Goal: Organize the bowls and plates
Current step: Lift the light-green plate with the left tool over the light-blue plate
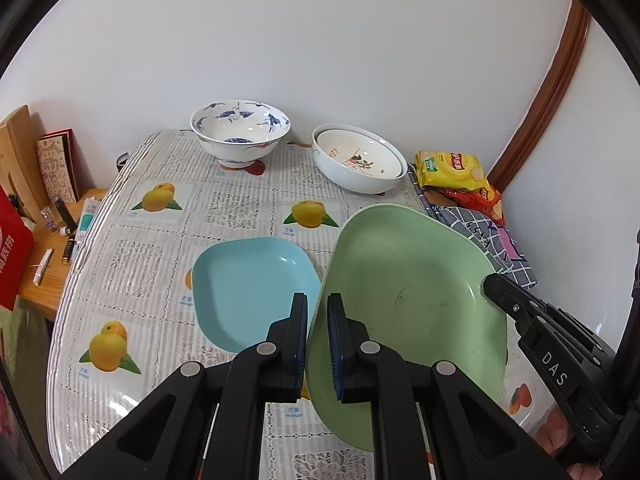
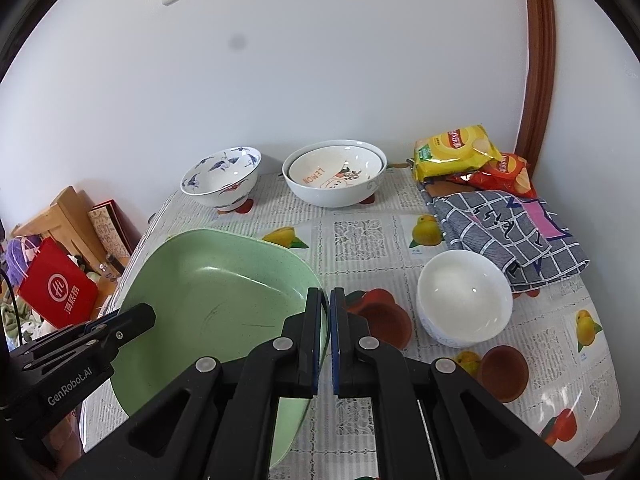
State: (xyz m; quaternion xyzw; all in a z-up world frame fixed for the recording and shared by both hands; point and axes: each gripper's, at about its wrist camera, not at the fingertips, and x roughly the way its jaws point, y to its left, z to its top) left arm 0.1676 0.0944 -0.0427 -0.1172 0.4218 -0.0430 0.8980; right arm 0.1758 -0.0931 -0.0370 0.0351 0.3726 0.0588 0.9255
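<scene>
A pale green square plate hangs tilted above the table, held from both sides. My left gripper is shut on its left rim, and my right gripper is shut on its right rim. Each gripper also shows in the other view, the right gripper and the left gripper, both at the green plate. A light blue square plate lies on the table just left of the green one. A blue-patterned bowl and two nested white bowls stand at the back. A small white bowl sits at the right.
The table has a fruit-print cover and stands against a white wall. Chip bags and a checked cloth lie at the back right. Left of the table a lower wooden shelf holds small items and a red bag.
</scene>
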